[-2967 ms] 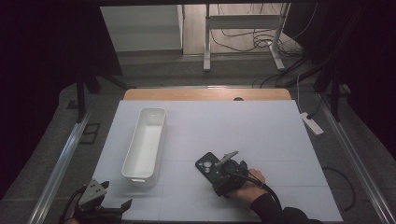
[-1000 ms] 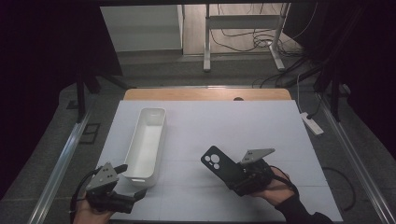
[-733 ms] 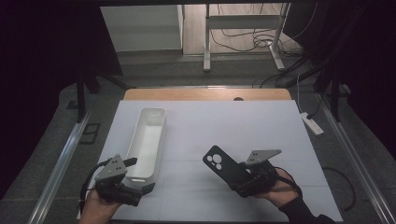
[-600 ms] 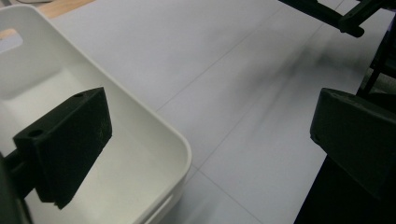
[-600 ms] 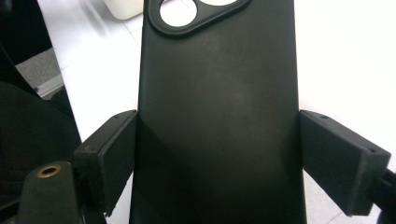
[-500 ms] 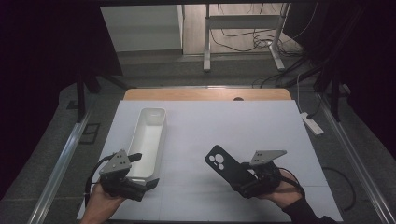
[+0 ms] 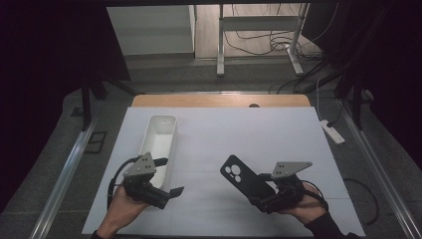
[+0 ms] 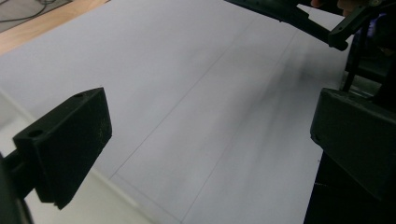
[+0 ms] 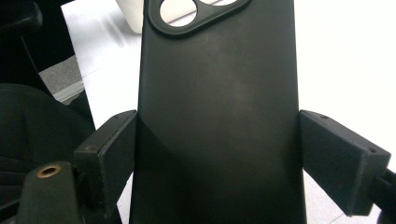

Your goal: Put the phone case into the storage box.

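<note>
While gripped edgewise, phone case point(image 9: 217, 116) sits between right tool point(image 9: 233, 154) pads.

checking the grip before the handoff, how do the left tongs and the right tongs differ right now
The right tongs are shut on the black phone case, a pad against each long edge; the left tongs stand open with nothing between them.
The right tongs sit at the table's near right, the left tongs beside the white tray.
Both are black and hand-held.

No readable text, label, brand, number or sign on anything in view.
</note>
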Motion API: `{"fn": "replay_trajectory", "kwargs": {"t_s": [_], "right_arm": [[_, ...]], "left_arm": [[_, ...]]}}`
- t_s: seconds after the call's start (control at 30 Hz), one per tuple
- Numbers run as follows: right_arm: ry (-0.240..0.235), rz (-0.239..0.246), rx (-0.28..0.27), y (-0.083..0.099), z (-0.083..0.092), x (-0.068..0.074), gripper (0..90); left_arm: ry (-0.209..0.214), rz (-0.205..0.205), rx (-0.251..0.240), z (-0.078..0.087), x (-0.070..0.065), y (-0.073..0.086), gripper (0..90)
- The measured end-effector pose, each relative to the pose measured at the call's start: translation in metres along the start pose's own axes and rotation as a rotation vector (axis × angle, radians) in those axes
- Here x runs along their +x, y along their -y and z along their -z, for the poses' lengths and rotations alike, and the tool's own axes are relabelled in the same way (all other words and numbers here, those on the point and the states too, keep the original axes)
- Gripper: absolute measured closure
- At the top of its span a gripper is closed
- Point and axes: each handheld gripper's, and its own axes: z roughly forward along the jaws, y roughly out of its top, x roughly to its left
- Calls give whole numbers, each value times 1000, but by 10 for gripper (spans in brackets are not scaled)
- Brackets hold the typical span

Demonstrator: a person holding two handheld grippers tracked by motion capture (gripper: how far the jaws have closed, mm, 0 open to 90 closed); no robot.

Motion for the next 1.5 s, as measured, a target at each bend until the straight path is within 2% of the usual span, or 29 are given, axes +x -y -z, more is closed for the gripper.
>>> {"fn": "replay_trajectory", "kwargs": {"t_s": [0.4, 0.63, 0.73, 0.87, 1.03, 1.33, 1.5], "right_arm": [[-35, 17, -27, 0, 3, 3, 154], [-44, 25, -33, -1, 2, 6, 154], [-52, 31, -37, -2, 2, 7, 154], [-67, 44, -43, -3, 1, 8, 153], [-78, 50, -46, -5, -2, 11, 153], [-113, 71, -51, -7, -7, 13, 153], [-140, 92, -58, -8, -10, 15, 152]], "left_arm": [[88, -38, -14, -24, 0, -14, 0], [119, -68, -11, -37, -1, -22, 0], [127, -70, -13, -39, -1, -23, 0], [163, -74, -26, -45, 1, -28, 0], [188, -81, -31, -51, 0, -33, 0], [212, -87, -43, -54, -4, -29, 0], [247, -89, -52, -56, -8, -26, 0]]}}
